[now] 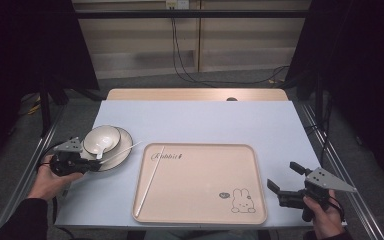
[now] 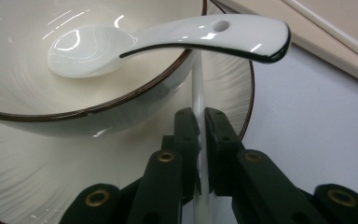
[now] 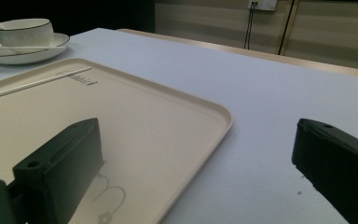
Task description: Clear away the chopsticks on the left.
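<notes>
On the bench (image 1: 205, 120), the left gripper (image 2: 200, 126) pinches a chopstick (image 2: 197, 88) lying across the plate (image 2: 233, 93) (bowl (image 2: 18, 79) beside); the right gripper (image 1: 284, 177) gapes empty beside the tray (image 1: 200, 215).

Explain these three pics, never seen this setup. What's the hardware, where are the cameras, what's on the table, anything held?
A person at a table holds a two-jaw gripper in each hand. One camera looks down from above; one more rides on each gripper, looking along its black jaws.

On the table: a cream tray printed with a rabbit, a white chopstick lying in it, and a plate bearing a bowl with a ceramic spoon.

The left gripper is shut on a second chopstick resting on the plate. The right gripper is open beside the tray.
</notes>
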Available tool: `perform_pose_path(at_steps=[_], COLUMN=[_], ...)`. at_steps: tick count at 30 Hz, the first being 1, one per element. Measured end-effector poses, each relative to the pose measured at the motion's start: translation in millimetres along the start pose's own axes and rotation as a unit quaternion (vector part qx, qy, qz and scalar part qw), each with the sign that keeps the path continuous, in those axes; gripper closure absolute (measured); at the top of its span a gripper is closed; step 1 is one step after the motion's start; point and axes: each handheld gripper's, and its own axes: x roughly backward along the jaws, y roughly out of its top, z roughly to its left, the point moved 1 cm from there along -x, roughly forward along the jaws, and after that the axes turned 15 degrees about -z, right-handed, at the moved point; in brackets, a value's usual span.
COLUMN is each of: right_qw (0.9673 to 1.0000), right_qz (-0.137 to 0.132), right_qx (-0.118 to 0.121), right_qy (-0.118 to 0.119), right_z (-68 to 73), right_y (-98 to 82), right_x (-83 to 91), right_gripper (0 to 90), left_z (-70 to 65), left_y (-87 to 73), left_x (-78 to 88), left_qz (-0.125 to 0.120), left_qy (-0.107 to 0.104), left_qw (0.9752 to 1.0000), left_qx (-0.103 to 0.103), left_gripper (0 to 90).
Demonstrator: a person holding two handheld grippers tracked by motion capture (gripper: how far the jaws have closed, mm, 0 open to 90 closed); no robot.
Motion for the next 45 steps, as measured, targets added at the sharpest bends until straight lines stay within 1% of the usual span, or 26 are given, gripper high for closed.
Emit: perform_pose_path(at_steps=[4, 5, 6, 9, 13, 15, 16, 17, 19, 20, 21, 23, 24, 25, 27, 28, 30, 31, 32, 34, 35, 36, 39, 42, 43, 45], right_qw=[1.0, 1.0, 1.0, 1.0, 1.0, 1.0, 1.0, 1.0, 1.0, 1.0, 1.0, 1.0, 1.0, 1.0, 1.0, 1.0, 1.0, 1.0, 1.0, 1.0, 1.0, 1.0, 1.0, 1.0, 1.0, 1.0], right_qz=[0.0, -0.001, -0.001, 0.0, -0.001, -0.001, -0.001, -0.001, -0.001, -0.001, -0.001, -0.001, -0.001, -0.001, -0.002, -0.003, -0.002, -0.003, -0.003, -0.003, -0.003, -0.003, -0.004, -0.004, -0.004, -0.005], right_qx=[0.0, 0.0, -0.001, 0.0, -0.001, -0.001, 0.0, -0.001, -0.002, -0.002, -0.001, -0.002, -0.002, -0.002, -0.002, -0.001, -0.002, -0.001, -0.001, -0.001, -0.001, 0.0, 0.0, 0.001, 0.0, 0.0], right_qy=[0.001, 0.001, 0.002, 0.001, 0.0, 0.0, 0.0, 0.0, 0.001, 0.002, 0.002, 0.002, 0.001, 0.001, 0.001, 0.0, 0.001, 0.002, 0.001, 0.001, 0.001, 0.0, -0.002, 0.0, -0.003, 0.0], right_z=[-0.3, -0.3, -0.1, -0.3, -0.5, -0.4, -0.4, -0.3, -0.5, -0.4, -0.4, -0.3, -0.3, -0.2, -0.3, -0.5, -0.4, -0.4, -0.5, -0.4, -0.3, -0.4, 0.1, 0.3, 0.4, 0.3], right_y=[0.2, 0.2, 0.1, 0.2, 0.1, 0.2, 0.2, 0.2, 0.3, 0.4, 0.4, 0.4, 0.4, 0.5, 0.4, 0.4, 0.6, 0.5, 0.5, 0.5, 0.6, 0.6, 0.6, 0.7, 0.8, 0.9], right_x=[0.2, 0.2, 0.1, 0.1, -0.2, -0.2, -0.2, -0.2, 0.0, 0.0, 0.0, 0.0, 0.1, 0.2, -0.3, -0.6, -0.7, -0.7, -0.7, -0.6, -0.4, -0.4, -0.4, -0.5, -0.5, -0.6], right_gripper=[1.3, 1.3, 1.3, 1.3, 1.3, 1.3, 1.3, 1.3, 1.3, 1.3, 1.3, 1.3, 1.3, 1.3, 1.4, 1.3, 1.3, 1.3, 1.3, 1.3, 1.3, 1.3, 1.3, 1.4, 1.4, 1.3], left_z=[-1.7, -2.2, -2.8, -5.2, -8.2, -9.5, -10.8, -10.8, -12.9, -13.1, -14.2, -16.0, -16.9, -18.4, -21.9, -22.3, -25.0, -26.6, -28.1, -32.4, -34.2, -36.1, -42.9, -49.1, -52.0, -56.2], left_y=[0.7, 0.4, 0.6, 2.6, 6.5, 8.0, 9.1, 9.2, 9.9, 10.1, 10.2, 9.9, 10.1, 10.6, 12.8, 13.5, 15.6, 16.4, 17.2, 18.9, 19.6, 20.2, 21.4, 21.3, 21.2, 21.4], left_x=[1.9, 2.0, 2.3, 3.4, 4.4, 5.1, 5.8, 5.9, 6.7, 7.7, 8.8, 10.6, 11.8, 12.7, 14.2, 14.6, 15.2, 16.0, 17.3, 20.5, 21.7, 22.6, 25.2, 27.1, 27.6, 28.7], left_qz=[-0.004, -0.009, -0.009, -0.012, -0.015, -0.019, -0.018, -0.021, -0.025, -0.024, -0.025, -0.034, -0.03, -0.033, -0.044, -0.044, -0.045, -0.049, -0.049, -0.066, -0.069, -0.07, -0.077, -0.084, -0.088, -0.09], left_qy=[0.003, -0.002, 0.004, -0.004, -0.005, -0.008, -0.002, -0.008, -0.007, -0.01, -0.007, -0.009, -0.009, -0.007, -0.005, -0.009, -0.004, -0.008, -0.004, 0.0, -0.001, 0.003, 0.001, 0.005, 0.005, 0.008], left_qw=[1.0, 0.9999, 0.9999, 0.9998, 0.9998, 0.9995, 0.9996, 0.9995, 0.9991, 0.9991, 0.999, 0.9983, 0.9984, 0.998, 0.9973, 0.9972, 0.9972, 0.9967, 0.9967, 0.9951, 0.9947, 0.9943, 0.9933, 0.9923, 0.9915, 0.9911], left_qx=[0.008, 0.013, 0.01, 0.015, 0.015, 0.022, 0.023, 0.024, 0.033, 0.032, 0.036, 0.047, 0.048, 0.054, 0.059, 0.06, 0.059, 0.064, 0.064, 0.074, 0.076, 0.08, 0.087, 0.091, 0.096, 0.097], left_gripper=[84.5, 84.5, 84.6, 84.6, 84.7, 84.7, 84.7, 84.7, 84.7, 84.7, 84.7, 84.7, 84.7, 84.8, 84.8, 84.8, 84.8, 84.7, 84.7, 84.7, 84.7, 84.7, 84.7, 84.7, 84.7, 84.7])
